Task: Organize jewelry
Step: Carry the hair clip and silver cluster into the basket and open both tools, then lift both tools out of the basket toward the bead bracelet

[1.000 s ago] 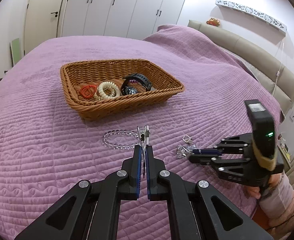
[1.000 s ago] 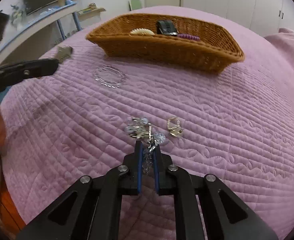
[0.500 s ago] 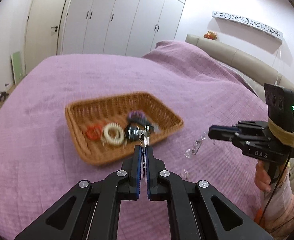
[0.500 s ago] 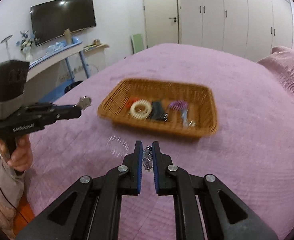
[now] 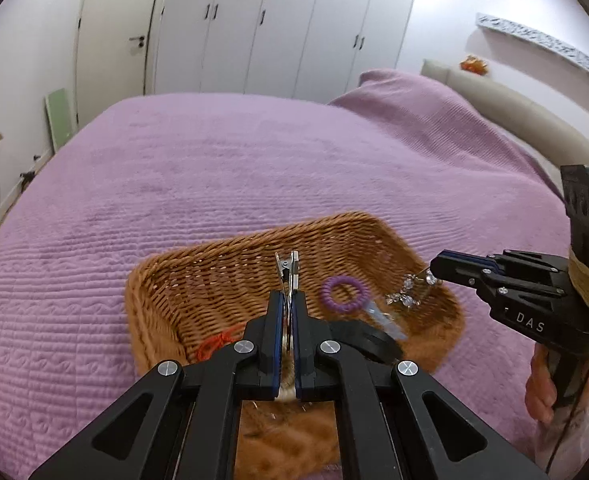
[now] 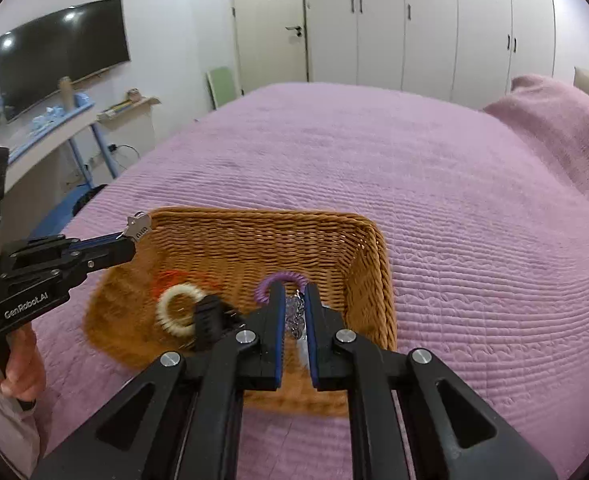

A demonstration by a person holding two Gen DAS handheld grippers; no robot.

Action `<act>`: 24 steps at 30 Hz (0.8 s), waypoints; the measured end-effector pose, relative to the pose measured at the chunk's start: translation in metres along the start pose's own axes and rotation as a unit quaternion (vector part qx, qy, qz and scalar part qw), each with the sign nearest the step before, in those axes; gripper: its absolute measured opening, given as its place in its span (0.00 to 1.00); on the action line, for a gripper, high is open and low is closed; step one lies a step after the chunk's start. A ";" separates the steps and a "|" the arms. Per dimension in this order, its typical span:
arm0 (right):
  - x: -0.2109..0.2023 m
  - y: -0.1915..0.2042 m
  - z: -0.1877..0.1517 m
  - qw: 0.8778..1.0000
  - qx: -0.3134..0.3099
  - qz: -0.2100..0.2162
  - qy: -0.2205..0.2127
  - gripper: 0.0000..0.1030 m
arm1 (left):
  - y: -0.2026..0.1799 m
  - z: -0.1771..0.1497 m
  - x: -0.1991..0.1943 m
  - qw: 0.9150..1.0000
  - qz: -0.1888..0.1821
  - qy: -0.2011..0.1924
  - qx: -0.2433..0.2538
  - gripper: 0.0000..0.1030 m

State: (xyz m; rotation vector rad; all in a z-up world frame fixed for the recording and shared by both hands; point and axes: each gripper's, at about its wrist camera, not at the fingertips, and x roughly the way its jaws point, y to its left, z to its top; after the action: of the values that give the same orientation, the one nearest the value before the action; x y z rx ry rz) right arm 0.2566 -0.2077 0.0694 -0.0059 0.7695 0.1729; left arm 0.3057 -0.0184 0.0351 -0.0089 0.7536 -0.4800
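Observation:
A wicker basket (image 5: 222, 280) (image 6: 254, 236) sits on the purple bedspread. It holds a purple coil ring (image 5: 344, 294) (image 6: 280, 278), a cream ring (image 6: 178, 312), a red piece (image 5: 214, 346) (image 6: 170, 278) and a black watch (image 6: 210, 320). My left gripper (image 5: 288, 300) (image 6: 128, 242) is shut on a silver hair clip (image 5: 288, 270) (image 6: 138, 228) above the basket. My right gripper (image 6: 294, 312) (image 5: 434, 270) is shut on a crystal jewelry piece (image 6: 294, 314) (image 5: 408, 292), which dangles over the basket's right end.
The purple quilted bedspread (image 5: 254, 160) (image 6: 474, 220) surrounds the basket. A pillow mound (image 5: 406, 96) and beige headboard (image 5: 514, 112) lie at the right. White wardrobes (image 6: 434, 20) stand behind; a TV (image 6: 60, 50) and desk (image 6: 50, 128) are at the left.
Both grippers have lifted off the bedspread and moved forward over the basket, each carrying its piece. The basket now lies directly under both fingertips.

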 end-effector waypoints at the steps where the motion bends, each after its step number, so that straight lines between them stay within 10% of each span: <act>1: 0.008 -0.005 0.001 1.000 0.004 -0.002 0.004 0.12 | 0.001 0.001 0.009 1.000 0.004 0.009 0.000 0.03; 11: 0.052 -0.025 0.004 0.998 0.039 -0.001 0.042 0.12 | 0.005 -0.005 0.045 0.998 0.030 0.052 0.003 0.04; 14: 0.052 -0.030 0.003 0.998 0.050 0.003 0.047 0.15 | 0.007 -0.004 0.039 0.998 0.019 0.052 -0.006 0.16; 17: 0.039 -0.032 -0.001 0.998 0.053 0.004 0.041 0.38 | 0.009 -0.006 0.020 0.999 0.011 0.039 -0.015 0.50; 24: -0.028 -0.022 -0.025 0.999 0.045 0.016 0.003 0.38 | -0.002 -0.028 -0.068 1.000 -0.021 -0.017 -0.011 0.51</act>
State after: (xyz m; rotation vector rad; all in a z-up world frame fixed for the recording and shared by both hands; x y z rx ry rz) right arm 0.2230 -0.2354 0.0691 0.0915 0.7821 0.1694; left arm 0.2440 0.0129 0.0590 -0.0533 0.7253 -0.5115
